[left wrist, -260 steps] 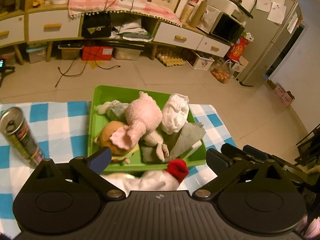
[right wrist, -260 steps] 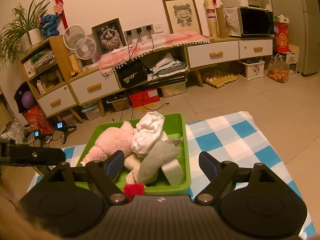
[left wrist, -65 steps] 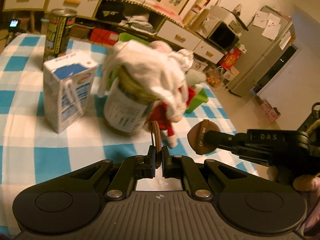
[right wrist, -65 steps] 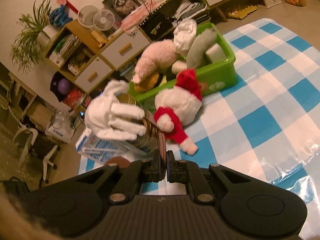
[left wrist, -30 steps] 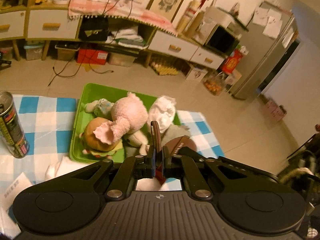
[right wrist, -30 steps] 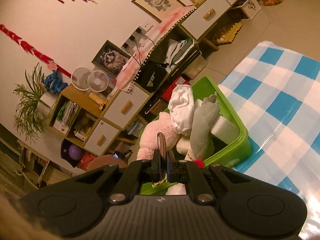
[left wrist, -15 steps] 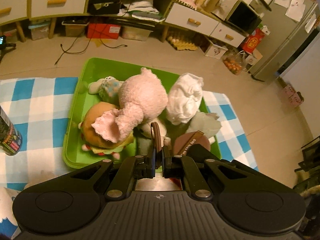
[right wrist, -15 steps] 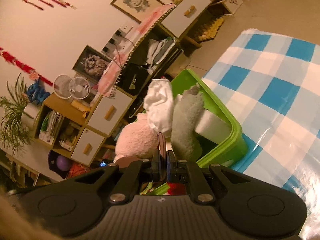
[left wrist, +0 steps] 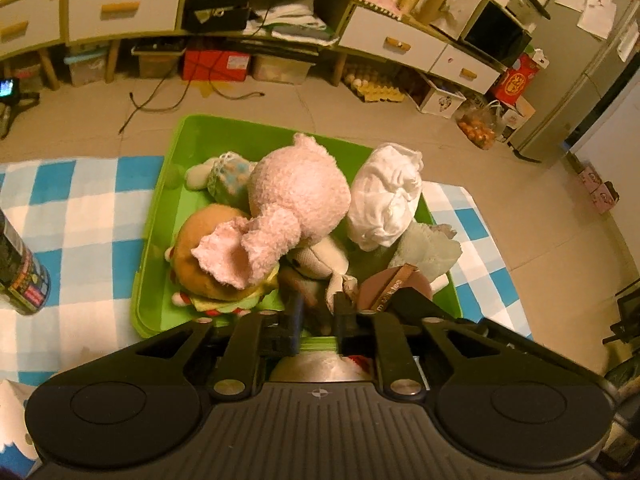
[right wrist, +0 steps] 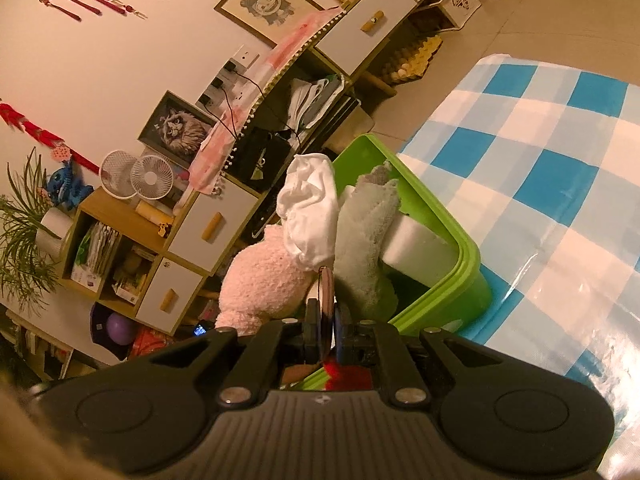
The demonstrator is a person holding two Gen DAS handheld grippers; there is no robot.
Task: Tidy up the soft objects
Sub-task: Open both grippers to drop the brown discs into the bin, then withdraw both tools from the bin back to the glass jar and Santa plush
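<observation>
Brown and blurred, the loosed disc (left wrist: 303, 294) slips from the left hand-held gripper (left wrist: 316, 315), whose fingers have just parted over the crowded green bin (left wrist: 240, 136) at the tabletop's (left wrist: 80, 204) far edge, while the right hand-held gripper (right wrist: 327, 320) still pinches a second disc (right wrist: 325, 292).

left wrist: above, looking down | right wrist: low, side-on | shared: green bin (left wrist: 153, 216) (right wrist: 472, 258)
</observation>
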